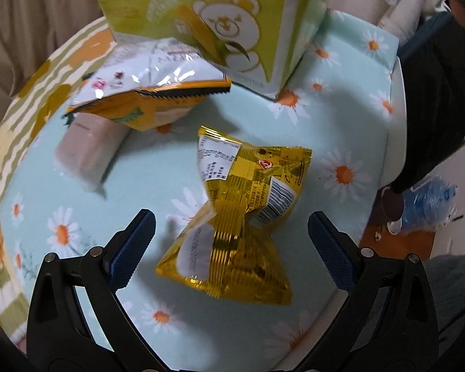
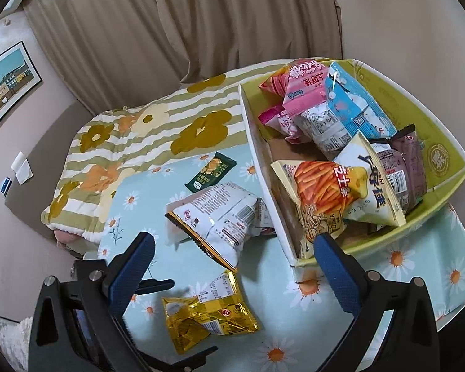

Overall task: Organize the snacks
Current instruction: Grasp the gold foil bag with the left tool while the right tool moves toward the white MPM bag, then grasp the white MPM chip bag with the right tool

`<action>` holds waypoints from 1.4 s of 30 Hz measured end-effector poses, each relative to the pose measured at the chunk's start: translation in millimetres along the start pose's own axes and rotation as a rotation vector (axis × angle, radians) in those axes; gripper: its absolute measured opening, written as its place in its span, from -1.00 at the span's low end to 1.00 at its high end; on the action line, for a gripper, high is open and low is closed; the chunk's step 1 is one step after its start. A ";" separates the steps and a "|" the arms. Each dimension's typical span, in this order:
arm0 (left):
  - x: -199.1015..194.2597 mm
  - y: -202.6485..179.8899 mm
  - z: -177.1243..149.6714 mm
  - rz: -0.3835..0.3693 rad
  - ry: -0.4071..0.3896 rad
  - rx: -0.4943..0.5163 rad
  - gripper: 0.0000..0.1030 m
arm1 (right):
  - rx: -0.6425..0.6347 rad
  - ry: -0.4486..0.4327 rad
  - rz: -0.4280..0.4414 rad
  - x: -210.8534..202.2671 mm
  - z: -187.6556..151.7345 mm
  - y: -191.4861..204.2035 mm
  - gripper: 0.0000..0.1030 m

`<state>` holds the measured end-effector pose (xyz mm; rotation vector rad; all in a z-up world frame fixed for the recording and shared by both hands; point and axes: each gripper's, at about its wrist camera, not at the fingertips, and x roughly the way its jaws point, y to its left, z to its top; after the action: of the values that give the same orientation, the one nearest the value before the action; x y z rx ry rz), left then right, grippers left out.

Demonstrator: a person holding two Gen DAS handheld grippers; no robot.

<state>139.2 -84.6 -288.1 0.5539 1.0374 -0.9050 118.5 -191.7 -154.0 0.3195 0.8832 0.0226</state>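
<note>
A crumpled gold snack packet (image 1: 238, 210) lies on the daisy-print cloth (image 1: 158, 167). My left gripper (image 1: 231, 215) is open and straddles it, with both blue pads clear of the foil. In the right wrist view the same gold packet (image 2: 207, 316) sits low, with the left gripper's black fingers (image 2: 161, 283) on either side of it. My right gripper (image 2: 235, 238) hangs open above the cloth with nothing in it. A white and orange snack bag (image 2: 220, 217) lies beyond it, beside the green box (image 2: 443, 183), which holds several snack bags.
A small dark green packet (image 2: 210, 167) lies farther back on the cloth. A pinkish wrapped block (image 1: 86, 152) rests under the white bag's (image 1: 148, 93) edge. A striped flower quilt (image 2: 139, 142) covers the far side. A person's dark sleeve (image 1: 434, 108) is at the right.
</note>
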 end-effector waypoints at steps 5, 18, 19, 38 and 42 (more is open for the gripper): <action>14.0 4.5 -2.2 -0.018 0.030 -0.028 0.35 | -0.001 -0.013 0.000 0.1 -4.0 -0.5 0.99; -6.5 45.8 -23.9 0.029 -0.001 -0.178 0.11 | -0.020 -0.049 0.040 4.1 -3.6 27.6 0.99; -9.2 51.0 -26.7 0.035 -0.003 -0.190 0.11 | -0.022 -0.042 0.046 8.6 -3.9 30.9 0.99; -36.1 98.3 -69.2 0.094 -0.001 -0.318 0.10 | 0.375 0.010 -0.220 118.6 13.7 26.3 0.98; -42.7 110.8 -76.9 0.105 -0.006 -0.351 0.09 | 0.439 0.035 -0.226 134.1 11.6 16.4 0.98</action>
<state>186.2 48.8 -284.2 0.3074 1.1210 -0.6132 214.7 -159.0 -243.9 0.6277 0.9511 -0.3807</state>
